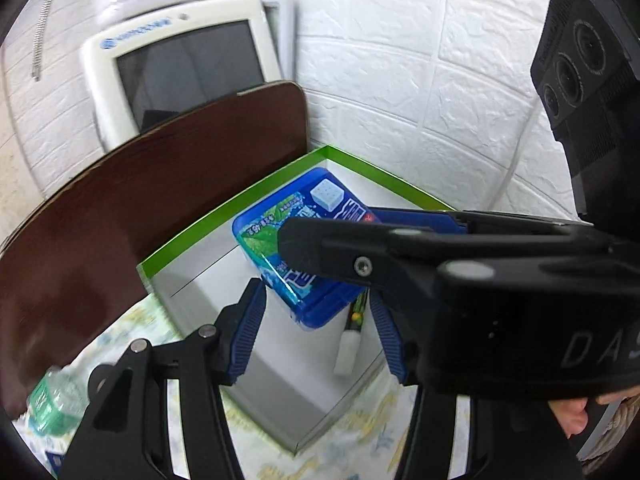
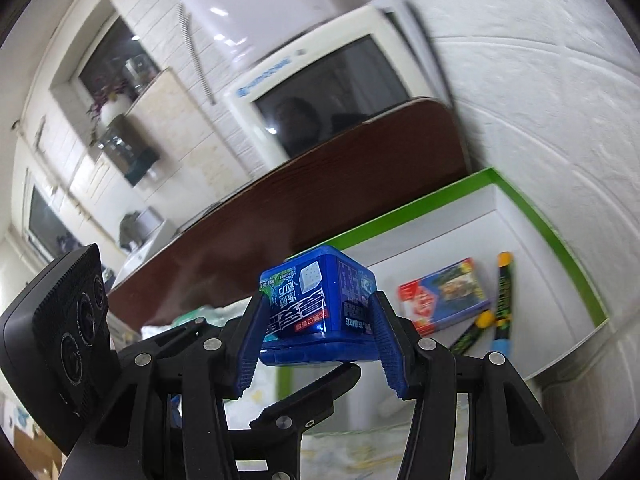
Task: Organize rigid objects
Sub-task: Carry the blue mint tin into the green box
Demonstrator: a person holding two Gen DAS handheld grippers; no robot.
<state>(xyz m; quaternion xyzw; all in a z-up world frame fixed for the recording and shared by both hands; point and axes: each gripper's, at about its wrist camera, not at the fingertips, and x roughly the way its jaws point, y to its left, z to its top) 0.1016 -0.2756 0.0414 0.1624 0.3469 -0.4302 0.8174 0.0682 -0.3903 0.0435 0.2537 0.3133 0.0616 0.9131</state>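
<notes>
Bright, motion-blurred, fisheye-warped edges.

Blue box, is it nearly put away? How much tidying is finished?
Done: a red and blue packet and striped sticks already lie in the green-rimmed tray. In hand: the right gripper is clamped on the blue box, held up by the tray. Left: setting it inside, and maybe the greenish bottle out on the cloth.

"DAS" on right gripper (image 1: 328, 244)
</notes>
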